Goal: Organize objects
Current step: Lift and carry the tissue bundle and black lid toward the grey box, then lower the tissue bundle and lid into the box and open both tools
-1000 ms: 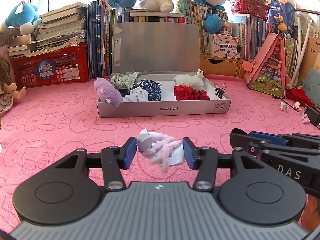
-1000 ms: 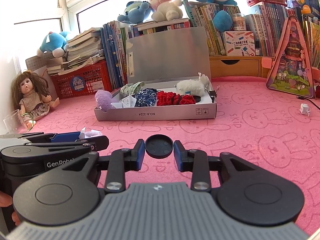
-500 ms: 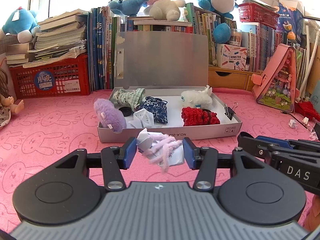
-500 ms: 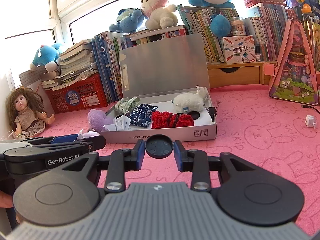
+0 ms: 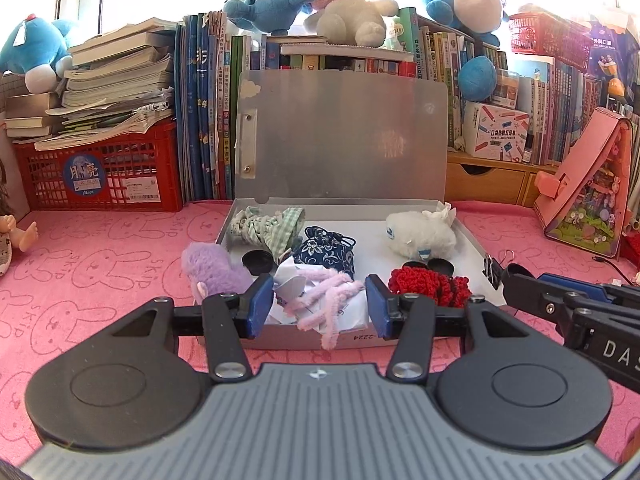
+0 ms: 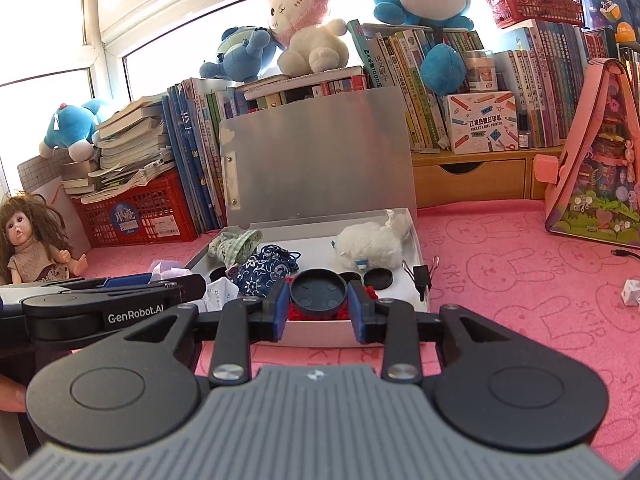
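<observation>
We see the open grey box [image 5: 280, 338] on the pink bench [image 5: 100, 260], its lid [image 5: 344, 136] standing upright at the back. Our left gripper [image 5: 319, 304] has its jaws clamped on a bundle of white paper and pale pink fuzzy cord [image 5: 320, 300], held just over the box's front wall. Our right gripper [image 6: 319, 307] has its jaws closed on a round black cap [image 6: 319, 294], also above the front wall, to the right of the bundle.

Inside the box lie a checked cloth [image 5: 272, 226] at the back left, a navy floral pouch [image 5: 326, 254] in the middle, a white plush [image 5: 420, 234] at the back right and a red knitted piece [image 5: 432, 286] at the front right. A purple fluffy thing [image 5: 212, 270] leans on its left wall; a black binder clip [image 6: 422, 276] is on its right wall.

The front wall reads "2224". The grippers read "GenRobot.AI" and "DAS". The bench mat is printed "SKIP" with rabbits. Right of the box the bench is open; behind it stand books [image 5: 204, 120] and a red crate [image 5: 100, 172].
</observation>
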{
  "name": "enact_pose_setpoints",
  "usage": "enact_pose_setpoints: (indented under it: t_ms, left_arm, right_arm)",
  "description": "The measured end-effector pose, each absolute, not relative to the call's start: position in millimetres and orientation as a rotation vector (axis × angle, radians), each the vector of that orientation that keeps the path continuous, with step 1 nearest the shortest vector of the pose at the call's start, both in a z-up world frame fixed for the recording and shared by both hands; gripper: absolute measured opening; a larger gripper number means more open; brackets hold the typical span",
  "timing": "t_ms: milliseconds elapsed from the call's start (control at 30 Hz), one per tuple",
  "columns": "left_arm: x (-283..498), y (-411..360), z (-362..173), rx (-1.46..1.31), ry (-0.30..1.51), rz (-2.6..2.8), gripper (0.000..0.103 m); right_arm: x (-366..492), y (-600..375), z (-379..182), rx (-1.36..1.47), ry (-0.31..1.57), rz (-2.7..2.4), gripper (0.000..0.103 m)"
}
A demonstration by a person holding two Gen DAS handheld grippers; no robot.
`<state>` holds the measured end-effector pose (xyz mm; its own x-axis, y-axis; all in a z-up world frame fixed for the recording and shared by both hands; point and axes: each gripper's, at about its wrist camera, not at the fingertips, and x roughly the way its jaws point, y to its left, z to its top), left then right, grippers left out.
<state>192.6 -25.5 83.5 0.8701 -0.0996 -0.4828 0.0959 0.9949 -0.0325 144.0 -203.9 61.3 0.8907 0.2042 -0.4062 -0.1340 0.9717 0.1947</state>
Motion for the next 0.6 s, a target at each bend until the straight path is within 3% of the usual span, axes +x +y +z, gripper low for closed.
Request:
enact_pose_setpoints:
  t_ms: [600]
  left_arm:
    - [275.8, -24.0, 74.7, 0.016, 0.543, -0.06, 0.056]
  right_arm:
    - [234.6, -209.1, 51.3, 0.185, 0.564, 0.153, 0.038]
